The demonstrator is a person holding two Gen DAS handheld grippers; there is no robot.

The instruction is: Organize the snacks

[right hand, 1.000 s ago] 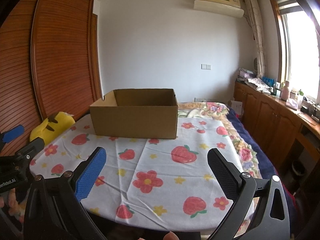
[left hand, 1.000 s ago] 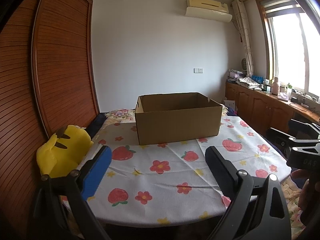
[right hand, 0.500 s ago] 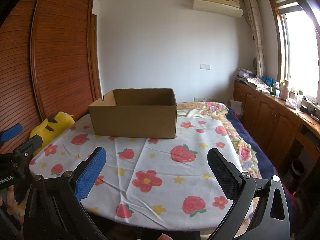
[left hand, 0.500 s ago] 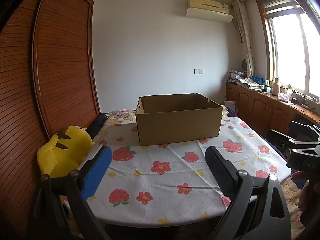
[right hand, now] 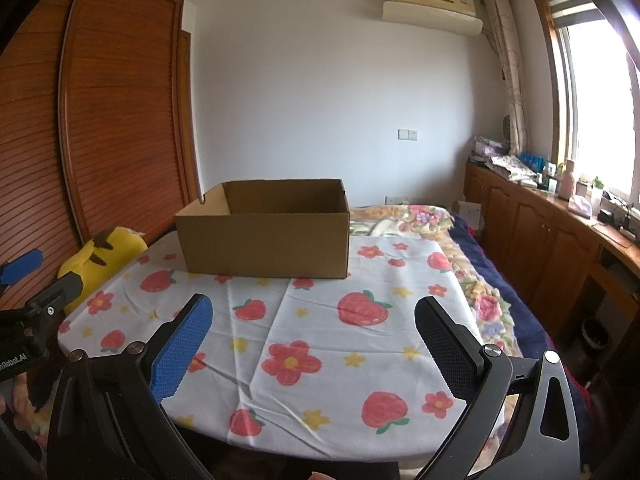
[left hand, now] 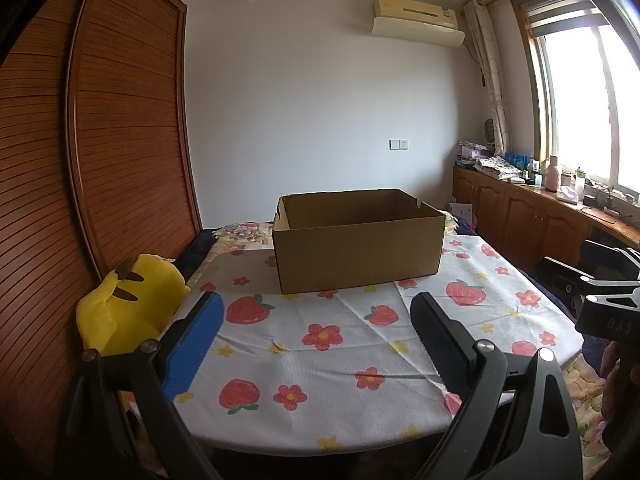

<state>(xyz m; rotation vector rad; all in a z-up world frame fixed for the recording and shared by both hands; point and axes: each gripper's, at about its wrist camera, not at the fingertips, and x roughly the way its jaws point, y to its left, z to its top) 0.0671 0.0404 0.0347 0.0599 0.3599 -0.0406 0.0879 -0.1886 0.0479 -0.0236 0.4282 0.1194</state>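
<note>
At the centre of both views, an open cardboard box [left hand: 358, 240] sits on a round table draped in a white cloth [left hand: 320, 360] printed with strawberries and flowers. No snacks are visible anywhere, and the box interior is hidden below its rim. Compared with a second ago almost nothing has shifted, so sorting has apparently not begun. The left gripper [left hand: 316, 340] and right gripper [right hand: 314, 344] hover low in frame, each spread wide and empty. Pads are textured, one blue, one black. A soft yellow plush toy [left hand: 128, 304] rests at left beside a slatted wooden wardrobe [left hand: 100, 160].
</note>
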